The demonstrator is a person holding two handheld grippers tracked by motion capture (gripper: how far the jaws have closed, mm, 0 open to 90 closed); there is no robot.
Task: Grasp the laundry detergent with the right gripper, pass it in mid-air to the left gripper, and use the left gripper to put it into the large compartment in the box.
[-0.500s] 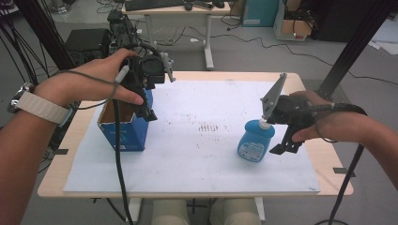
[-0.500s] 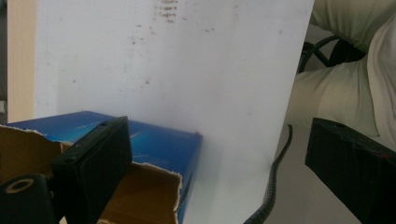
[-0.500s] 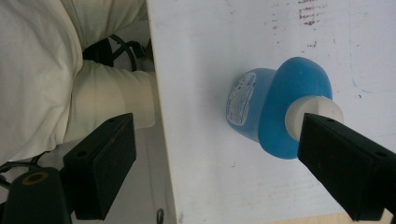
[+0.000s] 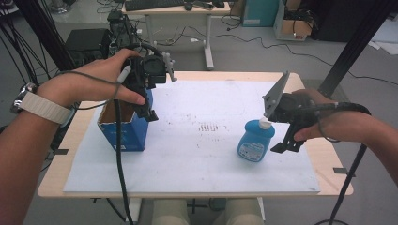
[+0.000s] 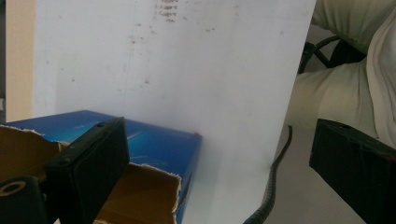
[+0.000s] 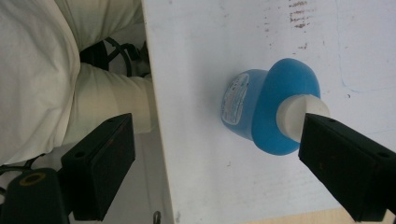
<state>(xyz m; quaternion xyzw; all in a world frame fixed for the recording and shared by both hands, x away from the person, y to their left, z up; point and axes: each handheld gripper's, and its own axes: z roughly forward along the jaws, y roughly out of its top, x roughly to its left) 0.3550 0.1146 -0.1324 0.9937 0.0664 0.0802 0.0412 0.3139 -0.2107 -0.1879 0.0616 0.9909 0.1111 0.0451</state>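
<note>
- Left claw (image 4: 149, 111) at 10 o'clock on the bench (image 4: 187, 190), jaws spread wide, gripping nothing, held over the open blue box (image 4: 123, 131).
- Left gripper view: one jaw above the box's torn cardboard rim (image 5: 154, 170), other jaw off the white sheet's (image 5: 187, 70) edge.
- Right claw (image 4: 286, 140) at 3 o'clock, jaws wide apart, empty.
- Blue bottle (image 4: 256, 139) with white cap (image 4: 265, 123) stands upright on the sheet at 4 o'clock, just beside the right claw.
- Right gripper view: one jaw overlaps the cap (image 6: 299, 116); contact unclear. Other jaw well apart, off the bench edge.
- Box and bottle well apart.
</note>
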